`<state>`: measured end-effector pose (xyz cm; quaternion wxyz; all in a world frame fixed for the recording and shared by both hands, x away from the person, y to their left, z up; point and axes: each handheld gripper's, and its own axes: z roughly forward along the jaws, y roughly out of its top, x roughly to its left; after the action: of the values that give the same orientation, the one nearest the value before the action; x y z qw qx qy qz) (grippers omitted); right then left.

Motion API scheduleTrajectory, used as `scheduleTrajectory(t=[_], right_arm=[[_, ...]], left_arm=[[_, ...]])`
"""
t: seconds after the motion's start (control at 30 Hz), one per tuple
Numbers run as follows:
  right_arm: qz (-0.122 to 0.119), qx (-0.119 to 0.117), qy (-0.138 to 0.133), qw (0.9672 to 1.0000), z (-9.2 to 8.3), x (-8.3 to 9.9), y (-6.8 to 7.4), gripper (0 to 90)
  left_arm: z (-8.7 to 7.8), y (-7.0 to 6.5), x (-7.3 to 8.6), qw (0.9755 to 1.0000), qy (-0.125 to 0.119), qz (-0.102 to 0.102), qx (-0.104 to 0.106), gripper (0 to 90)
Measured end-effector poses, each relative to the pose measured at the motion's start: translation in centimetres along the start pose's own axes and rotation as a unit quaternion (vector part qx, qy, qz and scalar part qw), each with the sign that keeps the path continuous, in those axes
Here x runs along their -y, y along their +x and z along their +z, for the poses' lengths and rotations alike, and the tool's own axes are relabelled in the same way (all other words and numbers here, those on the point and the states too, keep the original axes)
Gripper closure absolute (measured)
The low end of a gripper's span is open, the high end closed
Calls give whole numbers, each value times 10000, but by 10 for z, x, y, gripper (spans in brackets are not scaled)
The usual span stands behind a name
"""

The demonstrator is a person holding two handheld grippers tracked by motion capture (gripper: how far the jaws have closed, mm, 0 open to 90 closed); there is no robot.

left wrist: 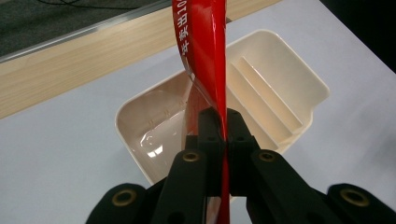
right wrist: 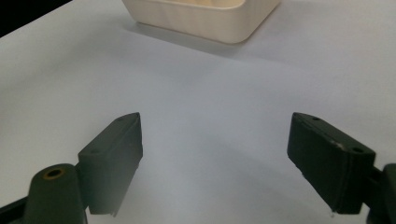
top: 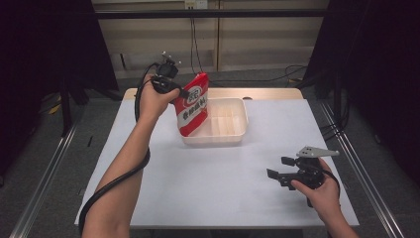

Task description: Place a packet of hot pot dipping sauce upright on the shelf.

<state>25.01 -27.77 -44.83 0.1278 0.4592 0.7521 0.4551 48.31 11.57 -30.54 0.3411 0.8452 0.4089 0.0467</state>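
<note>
Because the left gripper (left wrist: 223, 135) pinches only the glossy red-and-white snack pouch (top: 192, 103) by its thin edge above the cream plastic divided bin (top: 236, 135), it could slip; the right gripper (right wrist: 215, 163) idles, jaws wide and empty.

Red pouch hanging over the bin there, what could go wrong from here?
1. The left gripper pinches only a thin edge of the red pouch, so it might slip out and drop.
2. The pouch hangs tilted at the left end of the cream bin; lowered as is, it may catch the rim or land partly outside.
3. The right gripper sits open, well away on the table, probably too far to steady anything.
</note>
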Motion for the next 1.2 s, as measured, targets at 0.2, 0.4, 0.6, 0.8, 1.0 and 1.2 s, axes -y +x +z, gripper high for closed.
scheduleTrajectory(t=[0.2,0.4,0.6,0.8,1.0,1.2], right_arm=[[8,-5,-3,10000,0,0,0,184],[-8,-11,14,10000,0,0,0,184],[-12,-11,22,10000,1,0,0,184],[-4,-25,32,10000,2,0,1,184],[-2,-28,37,10000,2,0,0,184],[-14,-6,6,10000,1,0,1,184]], left_arm=[[4,-1,0,10000,72,23,-23,871],[9,-2,2,10000,82,4,-27,870],[10,-2,2,10000,83,45,-30,864],[10,-2,3,9999,59,26,-108,816],[10,-4,4,9999,43,1,-98,778],[9,-4,3,9999,94,-10,-109,743]])
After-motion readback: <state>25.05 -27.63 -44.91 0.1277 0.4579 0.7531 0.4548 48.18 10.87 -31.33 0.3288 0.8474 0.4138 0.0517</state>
